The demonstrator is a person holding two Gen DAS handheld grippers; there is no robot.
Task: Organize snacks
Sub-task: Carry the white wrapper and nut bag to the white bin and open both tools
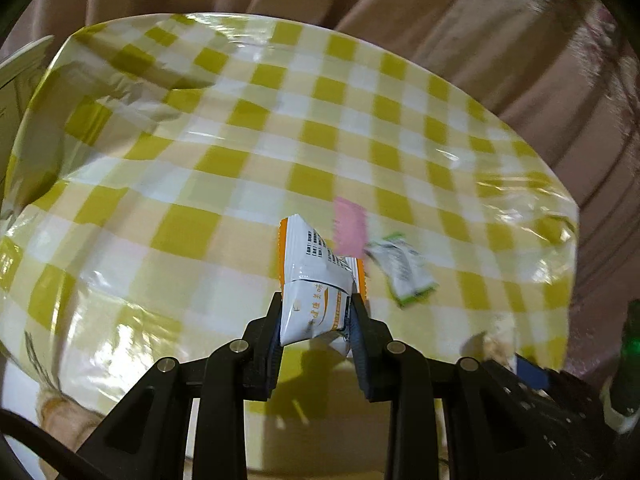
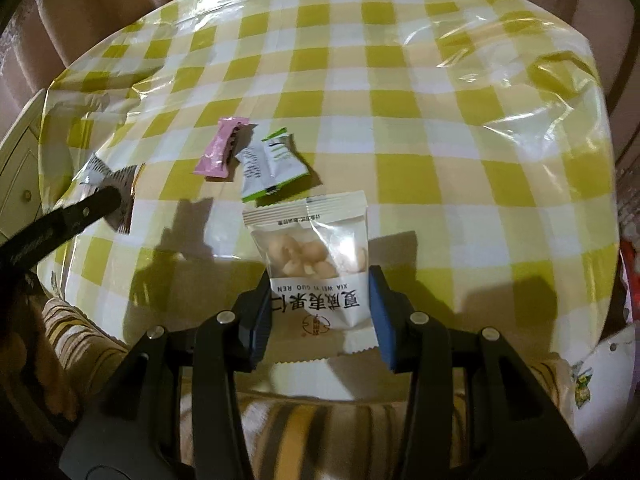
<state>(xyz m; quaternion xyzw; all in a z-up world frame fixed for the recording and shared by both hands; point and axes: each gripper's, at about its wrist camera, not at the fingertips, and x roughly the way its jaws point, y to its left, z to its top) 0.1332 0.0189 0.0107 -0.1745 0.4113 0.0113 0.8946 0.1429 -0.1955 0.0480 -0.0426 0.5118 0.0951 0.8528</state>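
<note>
We hold two snack packets at once, one in each pair of tongs, above a desk (image 2: pixel 440 128) covered in a glossy yellow-and-white checked cloth. Our left tongs (image 1: pixel 316 312) are clenched on a white packet with orange edges (image 1: pixel 310 280) — the pads pinch its lower half, creasing it, and its upper end sticks up and forward past the fingertips, clear of the cloth. In the right wrist view that same packet shows at the far left, at the tip of the dark left arm. Our right tongs (image 2: pixel 320 292) grasp a white pouch with a clear window (image 2: pixel 312 256) through which pale round nuts show; the pads press on its printed lower part from both sides, and its crimped top points away from us. Two more snacks lie loose on the desk just beyond the pouch: a pink wrapper (image 2: pixel 222 148) and a white packet with green trim (image 2: pixel 272 164), side by side and touching or nearly so. In the left wrist view they sit just right of the held packet, blurred. Pinkish-brown curtain folds (image 1: pixel 440 8) hang behind the desk.
</note>
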